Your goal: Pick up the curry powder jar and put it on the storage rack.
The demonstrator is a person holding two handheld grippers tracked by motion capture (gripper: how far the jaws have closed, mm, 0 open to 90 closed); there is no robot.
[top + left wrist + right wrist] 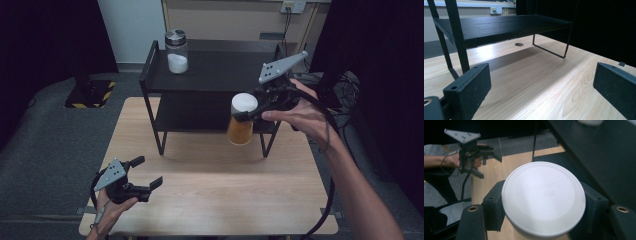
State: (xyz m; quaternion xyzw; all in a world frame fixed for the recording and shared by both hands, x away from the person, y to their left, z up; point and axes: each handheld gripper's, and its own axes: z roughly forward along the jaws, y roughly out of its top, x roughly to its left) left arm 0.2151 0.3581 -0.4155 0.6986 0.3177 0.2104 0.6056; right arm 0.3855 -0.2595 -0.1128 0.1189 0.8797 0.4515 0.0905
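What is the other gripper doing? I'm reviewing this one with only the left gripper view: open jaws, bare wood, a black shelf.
Observer: The right gripper is shut on an amber jar, held off the table in front of the shelf.
Operator: Does the jar have a lid?
Observer: Yes, a white lid, clamped between the jaws.
Operator: Anything on the shelf?
Observer: A glass jar with white contents stands on its top tier.

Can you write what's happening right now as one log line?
right gripper: jaws shut on orange jar, lifted beside black shelf | left gripper: open, holding nothing
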